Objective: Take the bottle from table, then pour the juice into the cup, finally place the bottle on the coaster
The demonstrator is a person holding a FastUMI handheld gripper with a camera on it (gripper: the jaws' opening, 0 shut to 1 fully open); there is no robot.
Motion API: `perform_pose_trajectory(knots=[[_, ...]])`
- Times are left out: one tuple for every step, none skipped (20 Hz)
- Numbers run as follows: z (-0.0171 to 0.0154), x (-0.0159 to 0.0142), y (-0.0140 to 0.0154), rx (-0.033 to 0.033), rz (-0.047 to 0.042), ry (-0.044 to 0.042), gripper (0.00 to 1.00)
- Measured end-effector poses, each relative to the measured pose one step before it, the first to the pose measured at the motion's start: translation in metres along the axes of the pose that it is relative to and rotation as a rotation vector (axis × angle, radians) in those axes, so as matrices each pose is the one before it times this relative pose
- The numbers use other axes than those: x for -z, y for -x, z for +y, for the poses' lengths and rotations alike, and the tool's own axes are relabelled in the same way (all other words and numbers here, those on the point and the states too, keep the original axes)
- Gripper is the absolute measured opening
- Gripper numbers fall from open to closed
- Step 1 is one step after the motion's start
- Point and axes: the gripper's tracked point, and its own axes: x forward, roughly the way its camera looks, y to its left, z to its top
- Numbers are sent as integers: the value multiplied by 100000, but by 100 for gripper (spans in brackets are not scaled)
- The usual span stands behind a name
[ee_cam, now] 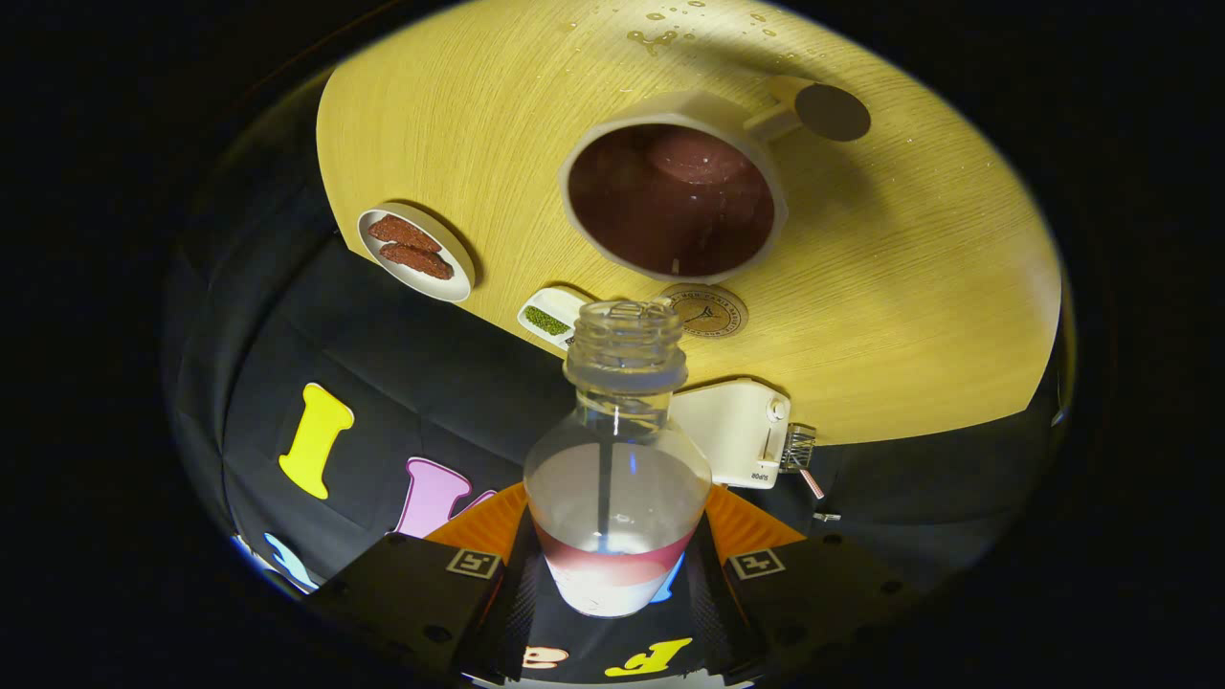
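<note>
The claw (617,565) clamps a clear, seemingly plastic bottle (617,478) near the octagonal juice-filled cup (670,196).

Uncapped bottle (617,469) tilted toward juice-filled cup (670,196)

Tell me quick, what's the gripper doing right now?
Gripper: closed on the bottle, a finger pressing each side, its open mouth tipped toward the cup.

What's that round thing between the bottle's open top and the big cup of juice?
A round coaster, seen in the gripper view. It lies on the table just beyond the mouth of the bottle, which the gripper holds, and right by the cup.
</note>
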Motion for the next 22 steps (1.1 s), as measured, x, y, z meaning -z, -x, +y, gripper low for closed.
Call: perform_pose_trajectory(knots=[[-92, -95, -79, 174, -287, 343, 71], [-82, -51, 3, 232, -243, 368, 71], [-145, 8, -31, 84, -47, 380, 71], [-73, 63, 47, -321, -264, 510, 71], [29, -26, -52, -554, -635, 988, 71], [-113, 22, 2, -614, -620, 1658, 71], [-121, 81, -36, -641, -665, 2174, 71], [-140, 128, -24, -618, -341, 2426, 71], [-288, 213, 56, -313, 149, 2524, 71], [-293, -38, 111, -436, -754, 2847, 71], [-493, -60, 97, -7, -892, 3130, 71], [-399, 77, 256, -537, -789, 3348, 71], [-273, 31, 53, -1416, -1399, 3523, 71], [-172, -10, 150, -2192, -1514, 3534, 71], [-138, 120, 150, -1804, -1583, 3271, 71], [-235, 128, 116, -1477, -1369, 3314, 71], [-236, 199, -9, -1445, -1086, 3947, 71], [-316, 223, 66, -515, -1076, 4780, 71], [-531, 50, -33, 103, -1216, 5883, 71], [-574, 148, 31, 1021, -755, 6995, 71], [-573, 293, 213, 1944, -474, 8653, 71], [-337, 65, 239, 745, -1127, 10666, 71]])
